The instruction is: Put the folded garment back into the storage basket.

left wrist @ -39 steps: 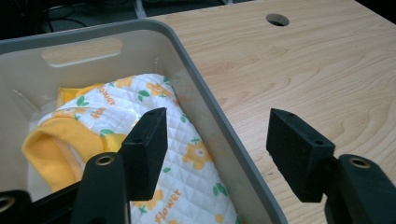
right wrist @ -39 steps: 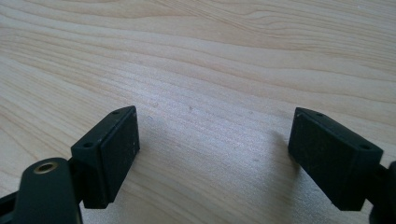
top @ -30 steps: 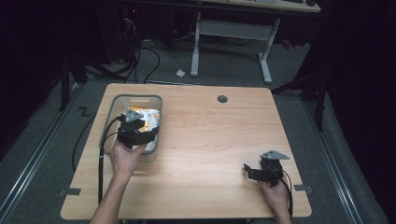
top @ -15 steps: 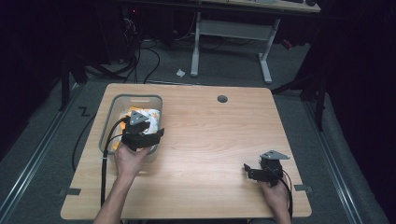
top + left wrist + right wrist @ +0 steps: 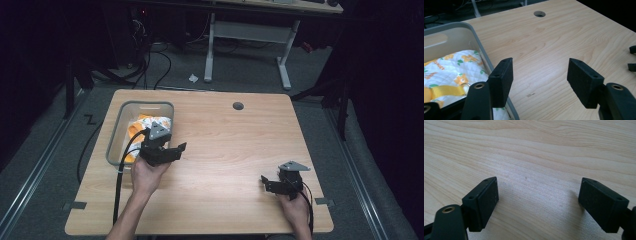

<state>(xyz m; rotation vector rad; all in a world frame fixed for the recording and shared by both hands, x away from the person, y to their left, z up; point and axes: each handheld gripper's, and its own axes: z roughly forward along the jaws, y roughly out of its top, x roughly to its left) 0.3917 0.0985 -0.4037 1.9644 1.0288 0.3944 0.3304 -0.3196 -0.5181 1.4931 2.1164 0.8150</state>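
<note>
A grey translucent bin (image 5: 115, 131) stands at the table's left. In it lies a white quilted cloth with orange print (image 5: 152, 122), and a yellow strap (image 5: 444, 90) with a metal ring rests on that cloth (image 5: 456, 65). My left gripper (image 5: 174, 144) hovers at the bin's right rim (image 5: 480, 47), open and empty (image 5: 540, 75), with its jaws out over bare wood. My right gripper (image 5: 266, 182) sits low near the table's front right. It is also open, with nothing between its jaws (image 5: 539, 197). Its jaw tips (image 5: 632, 57) show at the right edge of the left gripper view.
The wooden table (image 5: 235, 145) has a round cable hole (image 5: 238, 106) at the back middle. Cables trail off the table's left side onto the floor. A desk frame (image 5: 247, 35) stands behind the table.
My left gripper has drifted a little right and toward the person, from over the bin's cloth to its right rim. The right gripper has stayed put.
</note>
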